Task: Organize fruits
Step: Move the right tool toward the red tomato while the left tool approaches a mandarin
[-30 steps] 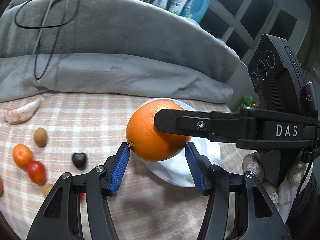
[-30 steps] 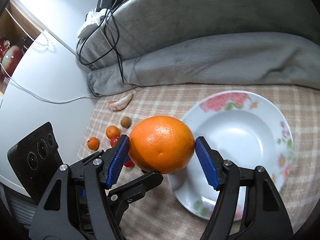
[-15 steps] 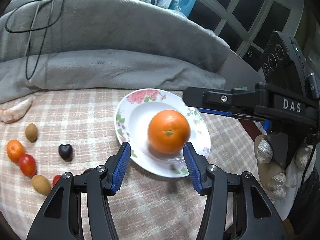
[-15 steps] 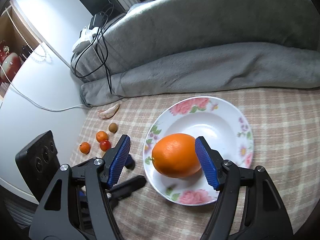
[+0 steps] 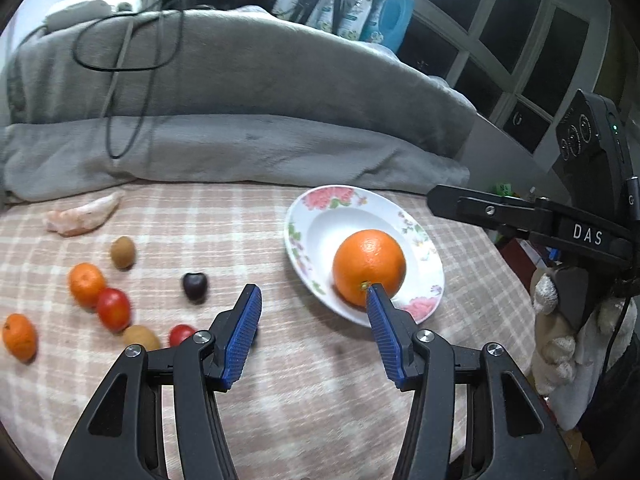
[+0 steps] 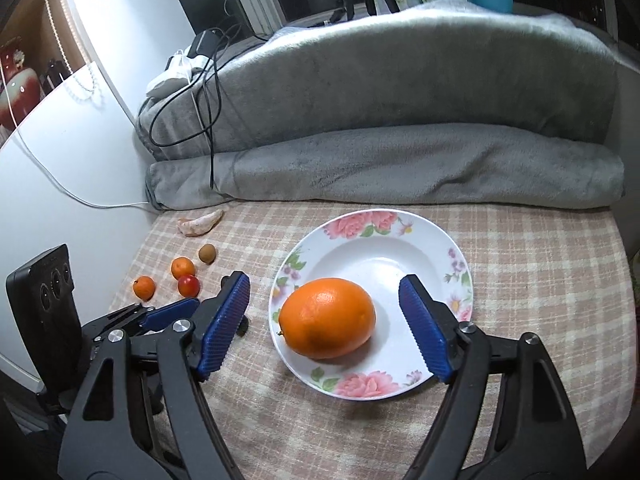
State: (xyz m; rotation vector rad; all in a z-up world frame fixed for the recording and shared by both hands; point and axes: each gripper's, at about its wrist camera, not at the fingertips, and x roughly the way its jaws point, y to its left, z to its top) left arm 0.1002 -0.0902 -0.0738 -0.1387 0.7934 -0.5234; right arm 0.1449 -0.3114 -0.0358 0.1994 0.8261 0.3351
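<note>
A large orange (image 5: 369,266) (image 6: 327,323) lies in a white floral plate (image 5: 320,220) (image 6: 376,256) on the checked cloth. My right gripper (image 6: 324,316) is open and empty, raised above and in front of the plate. My left gripper (image 5: 312,320) is open and empty, to the left of the plate. Small fruits lie at the left: two mandarins (image 5: 86,284) (image 5: 19,336), two red tomatoes (image 5: 114,309) (image 5: 182,334), a dark cherry (image 5: 195,286), two brown kiwis (image 5: 122,252) (image 5: 140,338) and a peeled citrus piece (image 5: 82,216).
A folded grey blanket (image 5: 240,152) lies along the back edge of the cloth, with black cables (image 5: 132,64) on it. A white wall (image 6: 60,168) stands at the left. Bottles and pouches (image 5: 360,12) stand behind the blanket.
The right gripper opened and let the orange go into the plate, then drew back. The left gripper drew back and shifted left. The orange rests in the plate.
</note>
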